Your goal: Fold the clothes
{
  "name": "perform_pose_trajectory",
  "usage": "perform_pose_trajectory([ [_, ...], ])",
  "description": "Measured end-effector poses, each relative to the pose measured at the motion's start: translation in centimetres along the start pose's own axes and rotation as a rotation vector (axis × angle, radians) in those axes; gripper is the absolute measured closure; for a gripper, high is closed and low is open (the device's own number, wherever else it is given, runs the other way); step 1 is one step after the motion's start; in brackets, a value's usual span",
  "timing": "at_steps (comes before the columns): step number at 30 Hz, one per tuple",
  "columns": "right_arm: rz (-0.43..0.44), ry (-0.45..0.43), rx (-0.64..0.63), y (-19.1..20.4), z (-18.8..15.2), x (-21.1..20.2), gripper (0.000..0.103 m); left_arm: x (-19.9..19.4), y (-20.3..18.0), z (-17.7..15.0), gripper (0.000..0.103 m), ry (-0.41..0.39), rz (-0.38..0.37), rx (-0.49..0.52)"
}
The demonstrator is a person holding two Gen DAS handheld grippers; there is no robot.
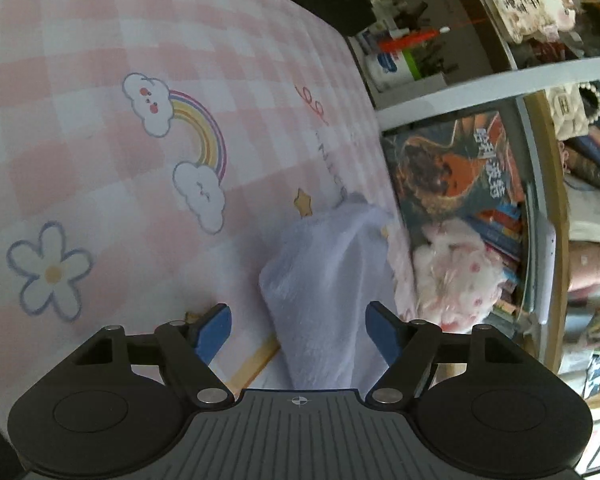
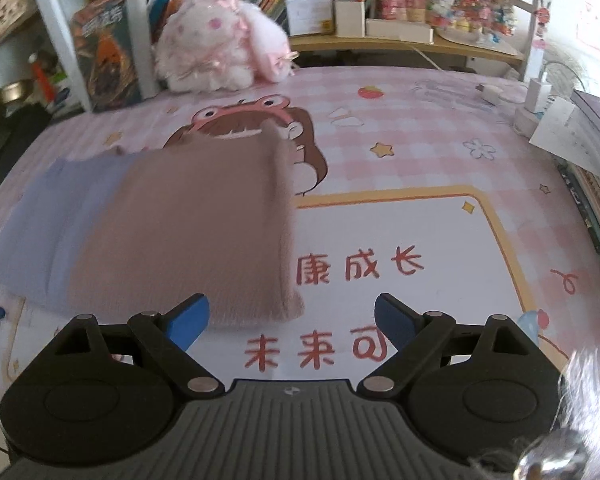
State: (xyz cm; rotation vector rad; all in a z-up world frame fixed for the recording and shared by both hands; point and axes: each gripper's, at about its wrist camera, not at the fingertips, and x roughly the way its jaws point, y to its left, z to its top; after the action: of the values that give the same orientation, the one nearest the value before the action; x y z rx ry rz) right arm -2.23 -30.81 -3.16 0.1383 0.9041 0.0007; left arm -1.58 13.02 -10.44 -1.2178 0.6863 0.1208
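A folded brown knit garment (image 2: pixel 196 232) lies on a lavender fleece garment (image 2: pixel 40 232), both on the pink checked cartoon mat (image 2: pixel 420 152). My right gripper (image 2: pixel 292 316) is open just in front of the brown garment's near right corner, with its left fingertip (image 2: pixel 190 316) over that edge and nothing between the jaws. In the left wrist view the lavender fleece (image 1: pixel 324 280) runs up between the blue pads of my left gripper (image 1: pixel 298 320). Those jaws stand apart, and the cloth lies nearer the right pad (image 1: pixel 382 334), not pinched.
A pink and white plush toy (image 2: pixel 220 52) sits at the mat's far edge against a bookshelf (image 2: pixel 112 52) packed with books. A white charger and cable (image 2: pixel 536 92) and stacked papers (image 2: pixel 572 136) lie at the right side. A desk edge with clutter (image 1: pixel 396 60) borders the mat.
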Motion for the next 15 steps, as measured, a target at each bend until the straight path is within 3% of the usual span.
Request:
perform_pose_trajectory([
  [4, -0.025, -0.013, 0.039, -0.1, 0.6, 0.2, 0.016, 1.2, -0.6, 0.7, 0.030, 0.003, -0.011, -0.018],
  [9, -0.050, -0.018, 0.067, -0.1, 1.3, 0.5, 0.030, 3.1, -1.5, 1.0, 0.035, 0.000, -0.009, -0.050],
  [10, -0.055, -0.018, 0.071, -0.1, 1.4, 0.6, 0.031, 3.2, -1.6, 0.9, 0.040, -0.002, 0.003, -0.045],
  [11, -0.060, -0.018, 0.075, -0.1, 1.6, 0.7, 0.033, 3.4, -1.8, 0.9, 0.057, -0.002, 0.024, -0.035],
  [13, -0.069, -0.013, 0.087, -0.2, 1.9, 1.2, 0.036, 4.0, -1.8, 0.9, 0.081, 0.008, 0.061, -0.017],
  [15, -0.073, 0.002, 0.105, -0.4, 2.3, 2.0, 0.042, 4.1, -1.5, 1.4, 0.087, 0.021, 0.060, -0.014],
])
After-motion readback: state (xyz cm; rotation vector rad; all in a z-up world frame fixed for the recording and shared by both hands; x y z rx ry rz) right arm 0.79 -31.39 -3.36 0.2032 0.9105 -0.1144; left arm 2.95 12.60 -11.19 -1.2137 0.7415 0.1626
